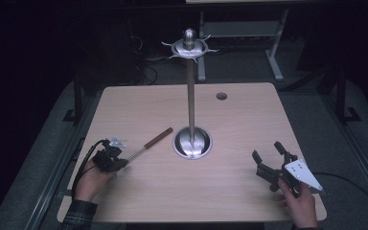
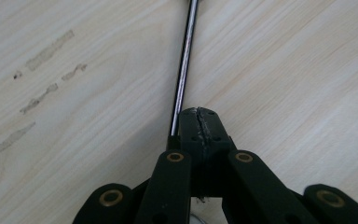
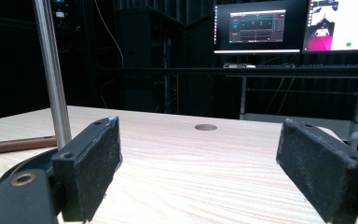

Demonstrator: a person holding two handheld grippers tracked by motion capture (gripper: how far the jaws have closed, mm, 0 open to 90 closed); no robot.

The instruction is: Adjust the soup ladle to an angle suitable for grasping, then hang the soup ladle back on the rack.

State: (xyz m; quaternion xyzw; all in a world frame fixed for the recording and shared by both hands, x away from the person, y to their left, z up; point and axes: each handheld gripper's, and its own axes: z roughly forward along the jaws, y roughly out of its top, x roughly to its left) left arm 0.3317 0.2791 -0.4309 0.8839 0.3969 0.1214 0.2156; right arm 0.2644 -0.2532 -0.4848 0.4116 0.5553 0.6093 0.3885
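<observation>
Tabletop (image 1: 139, 191) of pale wood-grain laminate, rounded corners, with a round cable hole (image 1: 221, 96) near its far edge and faint smear marks (image 2: 46, 51) in the left gripper view. Room dark; grey floor around the table, and two lit monitors (image 3: 256, 25) behind it on another desk in the right gripper view.

Stand (image 1: 191, 96) at table centre: polished metal dome base, slim upright pole, disc with curved hooks and a knob on top.

Utensil (image 1: 148, 143) lies flat on the table, left of the stand base and near it: thin bright steel shaft, round reddish-brown wooden handle pointing toward the stand.

Left gripper (image 1: 117, 160), black, at the near left: jaws clenched together at the near end of the utensil's shaft (image 2: 182, 74). The shaft runs alongside the closed jaw tips; whether it is pinched cannot be told.

Right gripper (image 1: 267, 152), near right: flat rough black pads wide apart, nothing between them.
</observation>
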